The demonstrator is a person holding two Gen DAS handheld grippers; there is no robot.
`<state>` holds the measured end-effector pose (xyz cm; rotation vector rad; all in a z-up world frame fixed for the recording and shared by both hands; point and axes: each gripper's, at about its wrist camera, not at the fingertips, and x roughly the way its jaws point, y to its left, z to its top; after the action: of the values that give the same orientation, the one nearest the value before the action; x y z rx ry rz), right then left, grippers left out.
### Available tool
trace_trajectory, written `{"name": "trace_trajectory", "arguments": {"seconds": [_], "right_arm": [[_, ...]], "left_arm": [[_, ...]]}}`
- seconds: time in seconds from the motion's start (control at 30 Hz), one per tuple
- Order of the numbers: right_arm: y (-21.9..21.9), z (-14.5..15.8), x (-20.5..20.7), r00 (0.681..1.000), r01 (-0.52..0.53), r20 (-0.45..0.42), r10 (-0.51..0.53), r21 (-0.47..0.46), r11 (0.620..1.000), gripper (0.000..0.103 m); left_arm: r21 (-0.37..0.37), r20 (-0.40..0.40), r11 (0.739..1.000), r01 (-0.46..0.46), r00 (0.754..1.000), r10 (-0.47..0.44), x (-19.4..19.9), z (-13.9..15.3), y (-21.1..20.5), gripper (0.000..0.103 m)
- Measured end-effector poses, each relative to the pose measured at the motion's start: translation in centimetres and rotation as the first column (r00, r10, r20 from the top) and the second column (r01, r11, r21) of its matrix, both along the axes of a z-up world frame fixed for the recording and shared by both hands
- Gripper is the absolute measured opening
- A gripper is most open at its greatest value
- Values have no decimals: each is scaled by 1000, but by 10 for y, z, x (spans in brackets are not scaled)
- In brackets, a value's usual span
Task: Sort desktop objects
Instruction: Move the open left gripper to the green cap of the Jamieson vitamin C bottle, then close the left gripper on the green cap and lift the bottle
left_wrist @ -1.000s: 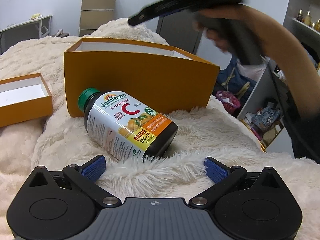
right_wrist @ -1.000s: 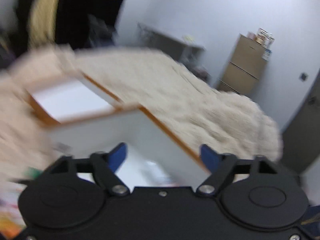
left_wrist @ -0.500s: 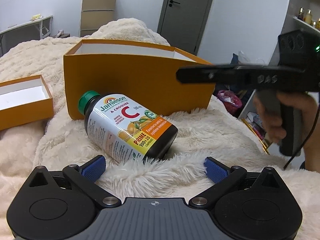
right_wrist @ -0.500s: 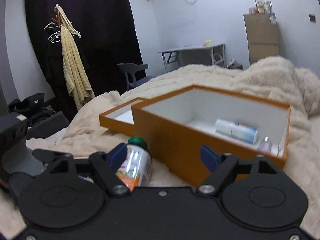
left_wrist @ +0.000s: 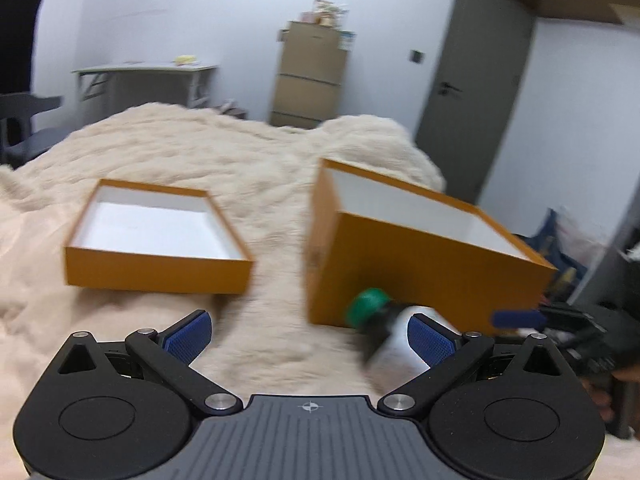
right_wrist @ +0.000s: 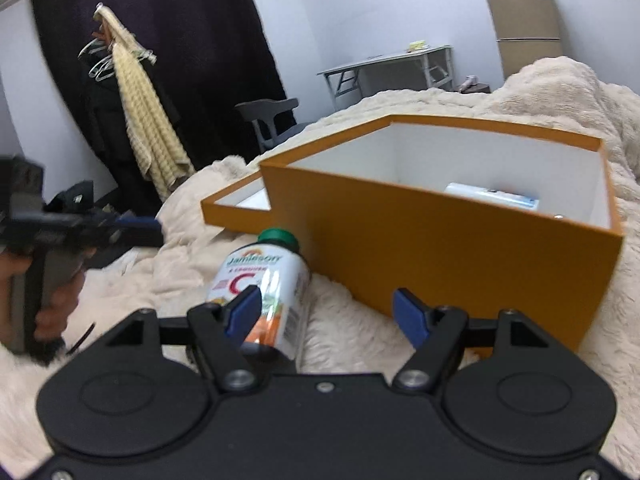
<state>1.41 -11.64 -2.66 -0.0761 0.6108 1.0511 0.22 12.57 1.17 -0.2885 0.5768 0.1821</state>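
The bottle (right_wrist: 264, 284) lies on its side on the blanket (right_wrist: 340, 332), cap away, touching the box (right_wrist: 460, 256) wall, just ahead of the right gripper (right_wrist: 326, 312), nearer its left finger. Both grippers have their fingers spread, pinching nothing. To take it well, shift the right fingers leftward until they straddle the bottle's body, then close across the label. The right view shows a tube (right_wrist: 492, 196) already inside the box; the blurred left view hides that, but shows the lid (left_wrist: 156, 236) lying ahead of the left gripper (left_wrist: 308, 334), apparently empty.
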Motion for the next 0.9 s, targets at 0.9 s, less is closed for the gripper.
{"name": "trace_trajectory", "arguments": {"seconds": [0.9], "right_arm": [[0, -7, -24, 973, -226, -44, 225, -24, 974, 66]], "left_arm": [[-641, 45, 741, 200, 973, -224, 76, -82, 36, 103]]}}
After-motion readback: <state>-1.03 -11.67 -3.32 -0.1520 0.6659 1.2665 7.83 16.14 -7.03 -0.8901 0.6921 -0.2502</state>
